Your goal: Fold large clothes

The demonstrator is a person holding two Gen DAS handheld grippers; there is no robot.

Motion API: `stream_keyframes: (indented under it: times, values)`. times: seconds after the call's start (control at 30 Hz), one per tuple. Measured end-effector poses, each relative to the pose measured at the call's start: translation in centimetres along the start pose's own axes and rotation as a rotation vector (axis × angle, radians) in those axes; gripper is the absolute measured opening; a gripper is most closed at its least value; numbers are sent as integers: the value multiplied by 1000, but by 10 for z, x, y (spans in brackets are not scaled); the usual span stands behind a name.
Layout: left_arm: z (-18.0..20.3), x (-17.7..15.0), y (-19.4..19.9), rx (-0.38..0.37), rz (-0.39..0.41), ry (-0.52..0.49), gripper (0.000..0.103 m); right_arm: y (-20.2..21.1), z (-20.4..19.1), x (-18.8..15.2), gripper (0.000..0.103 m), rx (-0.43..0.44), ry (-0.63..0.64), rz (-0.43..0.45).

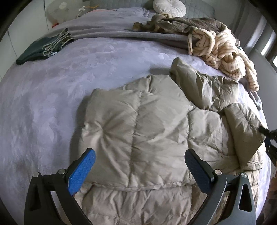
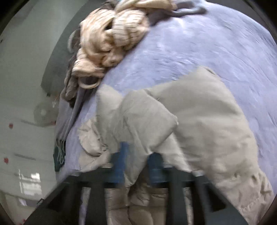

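A beige quilted puffer jacket (image 1: 138, 124) lies on the lavender bedspread (image 1: 60, 86), its body flat and one sleeve crumpled at the right. My left gripper (image 1: 140, 161) hovers over the jacket's lower part, open wide, with nothing between its blue pads (image 1: 81, 173). In the blurred right wrist view, my right gripper (image 2: 137, 164) is shut on a fold of the jacket (image 2: 199, 112), which bunches between its blue fingers (image 2: 121, 161) and drapes over them. A dark part of the right gripper (image 1: 270, 143) shows at the right edge of the left wrist view.
A cream chunky knitted throw (image 1: 221, 48) (image 2: 112, 39) and a brown furry blanket (image 1: 181, 24) are heaped at the bed's far right. A dark green fringed scarf (image 1: 39, 48) lies folded far left. A grey blanket (image 1: 103, 32) and a round white cushion (image 1: 169, 7) sit behind.
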State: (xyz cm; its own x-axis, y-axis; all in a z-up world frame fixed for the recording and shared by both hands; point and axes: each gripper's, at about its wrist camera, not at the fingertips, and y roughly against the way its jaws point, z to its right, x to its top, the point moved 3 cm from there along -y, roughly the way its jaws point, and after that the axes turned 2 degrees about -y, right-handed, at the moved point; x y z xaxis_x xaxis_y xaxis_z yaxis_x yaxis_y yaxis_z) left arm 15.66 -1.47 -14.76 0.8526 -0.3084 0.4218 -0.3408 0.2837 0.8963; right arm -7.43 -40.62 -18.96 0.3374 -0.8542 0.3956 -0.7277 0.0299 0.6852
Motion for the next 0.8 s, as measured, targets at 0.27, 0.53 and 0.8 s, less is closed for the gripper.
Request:
stream_keyframes:
  times: [0.27, 0.53, 0.8]
  values:
    - [-30, 2, 14, -129, 39, 119, 103, -41, -128, -68, 16, 32, 555, -104]
    - [-25, 4, 11, -356, -4, 190, 103, -85, -126, -159, 47, -67, 771, -330]
    - [39, 1, -27, -454, -123, 117, 103, -18, -18, -115, 60, -81, 470, -334]
